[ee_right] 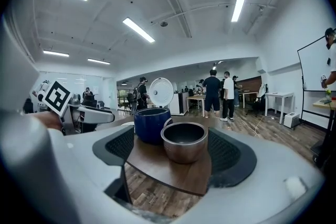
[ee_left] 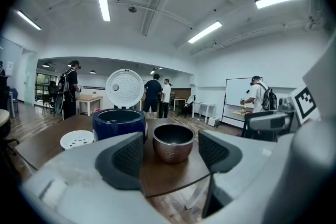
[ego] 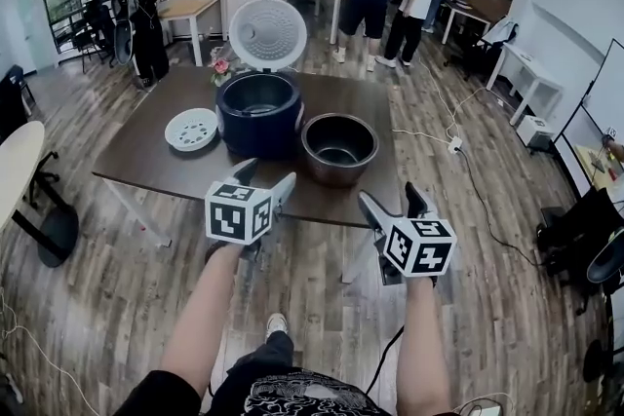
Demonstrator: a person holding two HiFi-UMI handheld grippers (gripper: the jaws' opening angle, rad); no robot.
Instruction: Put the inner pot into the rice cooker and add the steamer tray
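the inner pot (ego: pixel 339 149) stands upright and empty on the brown bench (ego: pixel 146 166), just beside the rice cooker (ego: pixel 259 115) on its right; whether the two touch is not clear. the dark blue cooker is open, with its round white lid (ego: pixel 267 34) raised behind it, and no pot shows in its well. the white perforated steamer tray (ego: pixel 191 129) lies flat on the bench at the cooker's left, a little apart from it.

the left tongs (ego: pixel 265 176) and the right tongs (ego: pixel 391 198) both hover short of the bench's near edge. each has its jaws apart and nothing between them. in each gripper view the pot shows only far off through the gap.

the step in hand looks like the reach for the pot, with nothing of the task done yet. to do it well, the tongs would likely take the pot at opposite points of its rim, one jaw inside the wall and one outside. they would lift it level and clear of the cooker's edge, then lower it straight into the well so that it seats without tilt. the tray would come after, laid flat on top.

there is one inner pot, one rice cooker with one lid, one steamer tray, one bench that bears them, and two tongs.
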